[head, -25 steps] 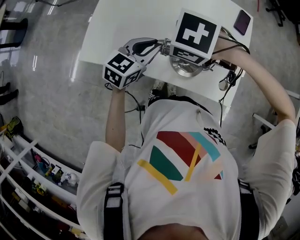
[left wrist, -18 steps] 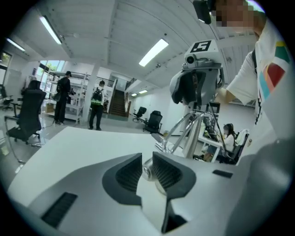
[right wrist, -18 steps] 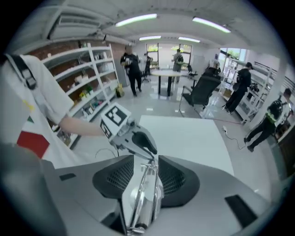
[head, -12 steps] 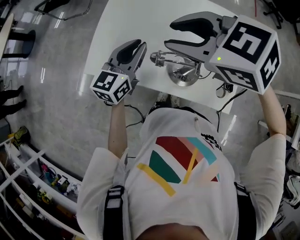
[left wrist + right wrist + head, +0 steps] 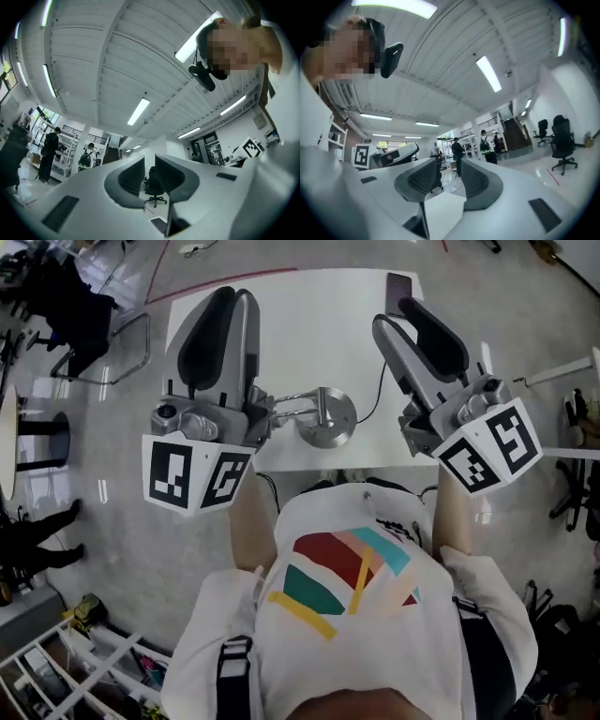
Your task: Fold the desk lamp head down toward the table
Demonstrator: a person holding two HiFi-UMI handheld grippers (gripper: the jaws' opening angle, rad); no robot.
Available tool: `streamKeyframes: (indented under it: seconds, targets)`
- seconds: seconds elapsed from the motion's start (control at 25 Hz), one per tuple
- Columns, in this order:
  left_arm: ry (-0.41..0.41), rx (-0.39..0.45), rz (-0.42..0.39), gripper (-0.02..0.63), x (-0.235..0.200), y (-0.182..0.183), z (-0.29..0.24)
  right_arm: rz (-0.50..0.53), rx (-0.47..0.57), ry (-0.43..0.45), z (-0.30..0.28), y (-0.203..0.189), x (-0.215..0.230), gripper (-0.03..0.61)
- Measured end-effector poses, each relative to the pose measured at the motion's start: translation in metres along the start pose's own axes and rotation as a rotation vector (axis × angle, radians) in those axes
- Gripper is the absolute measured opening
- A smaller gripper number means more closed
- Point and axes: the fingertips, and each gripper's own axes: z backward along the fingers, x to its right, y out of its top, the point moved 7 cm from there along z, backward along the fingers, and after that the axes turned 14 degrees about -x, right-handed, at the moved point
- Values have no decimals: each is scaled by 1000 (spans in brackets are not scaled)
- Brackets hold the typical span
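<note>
The silver desk lamp point(image 5: 328, 423) rests on the white table point(image 5: 309, 324) near its front edge, its round base showing and its thin arm point(image 5: 291, 409) lying low to the left. The lamp head is hidden behind my left gripper. Both grippers are raised well above the table and touch nothing. In the head view my left gripper point(image 5: 225, 298) is shut and empty; the left gripper view point(image 5: 150, 174) shows only the room between its pads. My right gripper point(image 5: 398, 313) stands to the right of the lamp, its jaws a little apart with nothing between them point(image 5: 451, 177).
A dark phone point(image 5: 398, 282) lies at the table's far right corner. A cable point(image 5: 375, 395) runs from the lamp base toward it. An office chair point(image 5: 122, 343) stands left of the table. People and shelves show far off in both gripper views.
Both grippers have lifted up and away from the lamp and now point upward over the table. The right gripper's jaws have narrowed. The lamp stays low on the table.
</note>
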Motion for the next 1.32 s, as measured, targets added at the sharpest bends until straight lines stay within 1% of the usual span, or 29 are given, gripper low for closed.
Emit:
streamKeyframes:
  seconds: [0.04,0.08,0.16,0.24,0.36,0.44,0.56,0.6,0.8,0.96,1.2,1.32]
  targets:
    - [0,-11,-17,115,13,-1,-9,-33,17,-36,12,-6,10,169]
    - [-3,-22,-23,115,28,-5,-18,-43,14,-70,25,-13,18,169]
    - [-34,-44,8,115,57,-23,-31,-3,-36,-142,47,-28,28,169]
    - [-72,-74,46,115,75,-41,-41,54,-91,-206,61,-41,31,169]
    - [-97,-106,51,115,86,-52,-49,70,-138,-245,65,-53,32,167]
    - [-86,-120,19,115,88,-51,-49,59,-148,-247,63,-56,32,167]
    - [-61,-150,-61,115,89,-48,-50,37,-144,-238,58,-53,33,167]
    - [-52,-153,-70,115,88,-48,-49,34,-143,-235,55,-53,34,167]
    - [-15,-171,-42,115,77,-59,-40,53,-156,-223,45,-57,32,167]
    - [13,-174,-14,115,66,-60,-35,62,-168,-207,35,-59,30,167]
    - [31,-182,-2,115,62,-63,-31,80,-181,-196,29,-60,26,167]
    - [42,-177,18,115,58,-62,-27,92,-190,-190,29,-59,24,167]
